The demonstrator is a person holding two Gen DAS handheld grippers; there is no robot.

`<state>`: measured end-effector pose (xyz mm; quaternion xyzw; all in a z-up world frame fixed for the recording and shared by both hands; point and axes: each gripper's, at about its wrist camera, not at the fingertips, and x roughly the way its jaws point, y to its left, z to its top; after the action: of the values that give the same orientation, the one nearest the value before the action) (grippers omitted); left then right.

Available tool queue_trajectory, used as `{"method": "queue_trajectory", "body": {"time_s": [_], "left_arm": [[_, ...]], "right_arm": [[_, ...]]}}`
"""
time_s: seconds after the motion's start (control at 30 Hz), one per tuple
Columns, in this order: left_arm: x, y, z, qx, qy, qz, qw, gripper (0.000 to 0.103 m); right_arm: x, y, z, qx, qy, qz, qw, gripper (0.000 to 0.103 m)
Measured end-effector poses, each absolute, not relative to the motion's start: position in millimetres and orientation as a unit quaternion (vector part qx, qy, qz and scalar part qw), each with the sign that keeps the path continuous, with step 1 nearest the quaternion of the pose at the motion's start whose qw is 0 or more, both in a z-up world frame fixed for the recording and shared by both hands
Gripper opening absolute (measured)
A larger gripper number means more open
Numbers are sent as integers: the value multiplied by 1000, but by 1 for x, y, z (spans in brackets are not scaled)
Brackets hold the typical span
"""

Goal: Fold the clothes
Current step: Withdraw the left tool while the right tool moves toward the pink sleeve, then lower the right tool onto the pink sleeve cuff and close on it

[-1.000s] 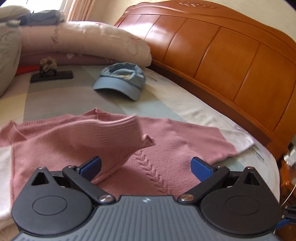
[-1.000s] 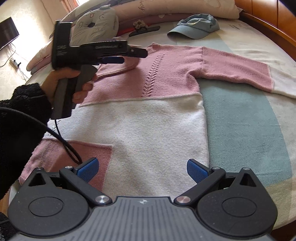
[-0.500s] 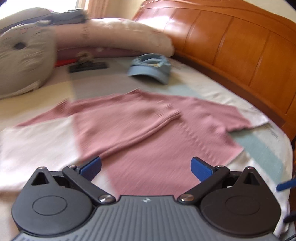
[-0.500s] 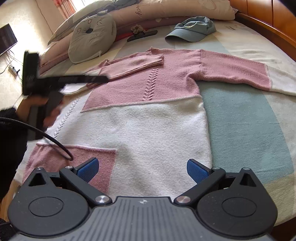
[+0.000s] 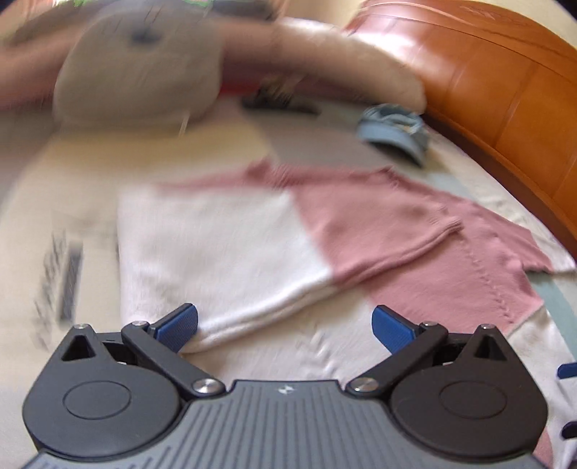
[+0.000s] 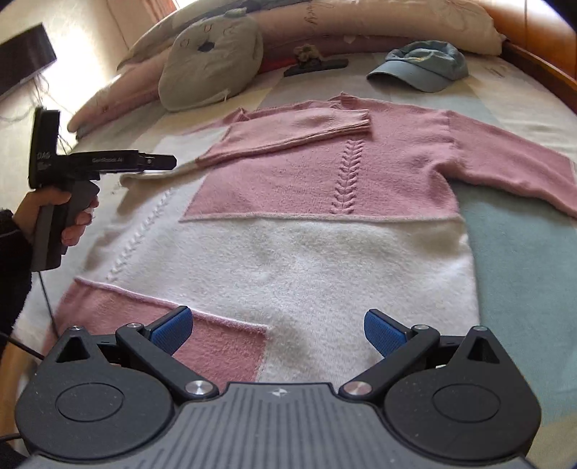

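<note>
1. We are finding the pink-and-white knit sweater [image 6: 324, 223] lying flat, front up, on the bed [image 6: 523, 252], collar toward the pillows [image 6: 360, 21].
2. We are seeing one sleeve [image 6: 299, 133] lying folded across the chest, its cuff resting near the cable stitch down the middle. The other sleeve [image 6: 512, 166] is stretching straight out toward the wooden bed frame [image 5: 505, 90].
3. The body is lying at full length, with the hem reaching just below the right tool [image 6: 276, 332].
4. We are recording the left tool [image 5: 285, 324] with its jaws standing wide and nothing between them, hovering over the white part of the folded sleeve; its view is blurred.
5. We are recording the right tool with its jaws likewise wide and empty, poised above the hem end.
6. We are judging the fold as partly made: one sleeve is in; the outstretched sleeve and the lengthwise folds of the body are remaining.
7. A blue cap [image 6: 422, 65] and a grey cushion [image 6: 212, 68] are lying beyond the collar, apart from the sweater.
</note>
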<state>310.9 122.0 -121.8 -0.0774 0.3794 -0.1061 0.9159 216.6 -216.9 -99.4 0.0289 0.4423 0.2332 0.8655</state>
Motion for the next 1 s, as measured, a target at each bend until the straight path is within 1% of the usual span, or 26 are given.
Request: {"method": "queue_trajectory", "body": {"time_s": [0.13,0.23,0.3,0.43,0.53,0.67,0.73,1.0], "left_arm": [[289,113,-111,-57,350,-104,929,102],[274,98,-100,-13,335,-108,936,102],[267,89,-94,12,327,-113,938,102],[260,84,-84,2,324,-126,938,102],[256,80,-82,5,326,-121,938,102],[250,76,-86,9,343,-129,930,102],[249,75,-88,13,356,-132,925,102],[248,70,-89,17,361,-125,924,102]], "right_arm": [[218,-212,-113,16,446,231,864,103],[221,-211,-108,15,448,231,864,103],[232,-214,-99,42,447,245,859,103],[272,-215,-75,118,423,279,854,103],[316,-213,-68,172,399,306,847,103],[371,-209,-92,227,407,302,831,103],[383,-212,-102,257,403,295,827,103],[427,-226,-140,370,378,265,806,103]]}}
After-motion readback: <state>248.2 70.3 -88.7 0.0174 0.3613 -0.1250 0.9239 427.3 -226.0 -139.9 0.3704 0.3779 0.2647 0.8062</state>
